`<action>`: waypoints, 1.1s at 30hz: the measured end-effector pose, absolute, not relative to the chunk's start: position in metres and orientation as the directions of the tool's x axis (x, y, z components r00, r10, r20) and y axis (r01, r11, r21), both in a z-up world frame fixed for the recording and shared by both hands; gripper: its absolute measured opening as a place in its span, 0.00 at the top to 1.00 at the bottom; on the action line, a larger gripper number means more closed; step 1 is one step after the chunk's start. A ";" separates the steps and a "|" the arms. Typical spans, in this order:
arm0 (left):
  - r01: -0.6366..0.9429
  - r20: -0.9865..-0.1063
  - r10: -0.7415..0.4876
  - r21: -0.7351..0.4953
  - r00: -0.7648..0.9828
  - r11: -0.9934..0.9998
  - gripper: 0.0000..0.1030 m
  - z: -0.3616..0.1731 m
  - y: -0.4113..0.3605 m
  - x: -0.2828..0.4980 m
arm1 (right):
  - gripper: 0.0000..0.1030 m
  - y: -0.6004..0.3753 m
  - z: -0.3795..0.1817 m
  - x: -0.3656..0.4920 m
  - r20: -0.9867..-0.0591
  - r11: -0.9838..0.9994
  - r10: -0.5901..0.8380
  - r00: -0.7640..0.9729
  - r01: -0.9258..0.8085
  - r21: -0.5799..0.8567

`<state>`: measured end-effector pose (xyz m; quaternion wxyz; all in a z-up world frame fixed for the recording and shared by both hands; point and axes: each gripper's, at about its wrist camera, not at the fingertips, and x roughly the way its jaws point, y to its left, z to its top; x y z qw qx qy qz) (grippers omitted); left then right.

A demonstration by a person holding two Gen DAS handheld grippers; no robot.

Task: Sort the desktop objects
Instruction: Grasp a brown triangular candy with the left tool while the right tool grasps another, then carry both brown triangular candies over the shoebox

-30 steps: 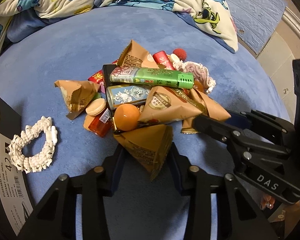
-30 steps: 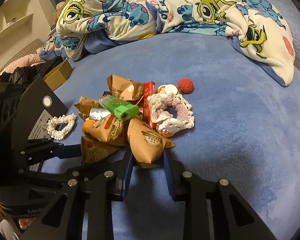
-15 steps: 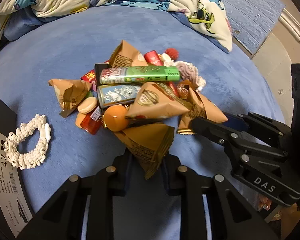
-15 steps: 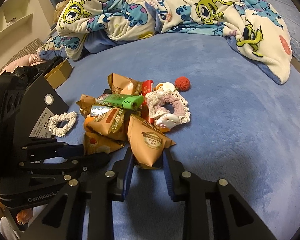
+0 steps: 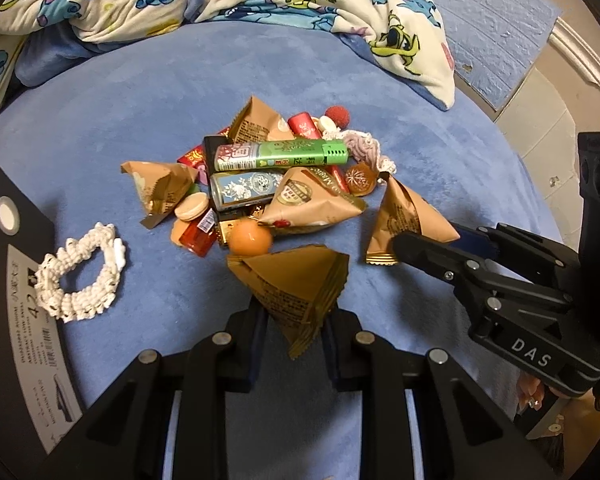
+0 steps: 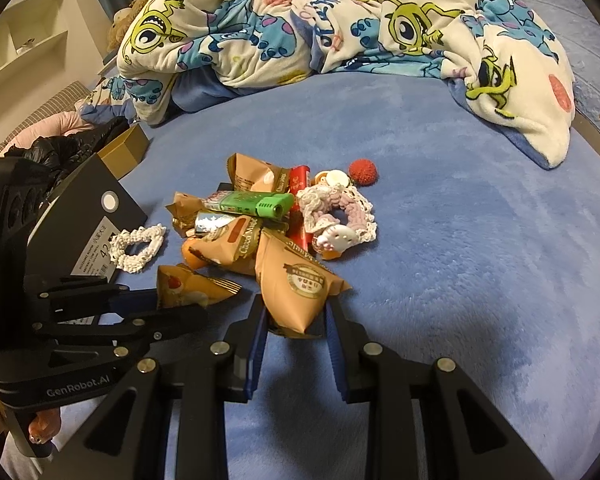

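The left tool (image 5: 293,322) is closed on a brown triangular snack packet (image 5: 295,284) and the right tool (image 6: 295,316) on a similar packet (image 6: 300,280), both at the pile's near edge on the blue bed (image 6: 460,260); these look light, crinkly and crushable, best pinched at a sealed corner.

I was working in a home bedroom: the surface under me was a bed covered with a plush blue sheet (image 6: 460,260), and a rumpled cartoon-monster blanket (image 6: 340,20) lay bunched across its far side. Off to one side I could see pale wall shelves (image 6: 19,40), which suited a lived-in room.
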<state>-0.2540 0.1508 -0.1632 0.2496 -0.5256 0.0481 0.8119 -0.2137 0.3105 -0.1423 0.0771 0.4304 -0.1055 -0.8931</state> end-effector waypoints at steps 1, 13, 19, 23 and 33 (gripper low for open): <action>-0.457 -0.876 0.356 -0.184 -0.324 -0.870 0.76 -0.161 0.150 -0.253 | 0.73 0.310 -0.141 -0.213 -0.752 -0.966 -0.227 -0.619 0.048 0.253; -0.457 -0.858 0.372 -0.188 -0.355 -0.870 0.76 -0.131 0.134 -0.231 | 0.73 0.306 -0.118 -0.193 -0.740 -0.969 -0.218 -0.636 0.053 0.240; -0.447 -0.839 0.376 -0.184 -0.392 -0.875 0.76 -0.108 0.116 -0.221 | 0.73 0.296 -0.104 -0.185 -0.733 -0.970 -0.221 -0.643 0.068 0.233; -0.436 -0.827 0.380 -0.186 -0.415 -0.880 0.76 -0.092 0.098 -0.216 | 0.73 0.284 -0.090 -0.182 -0.725 -0.972 -0.223 -0.652 0.090 0.219; -0.386 -0.802 0.353 -0.168 -0.481 -0.907 0.76 -0.059 0.046 -0.208 | 0.73 0.242 -0.057 -0.181 -0.702 -0.969 -0.246 -0.668 0.154 0.193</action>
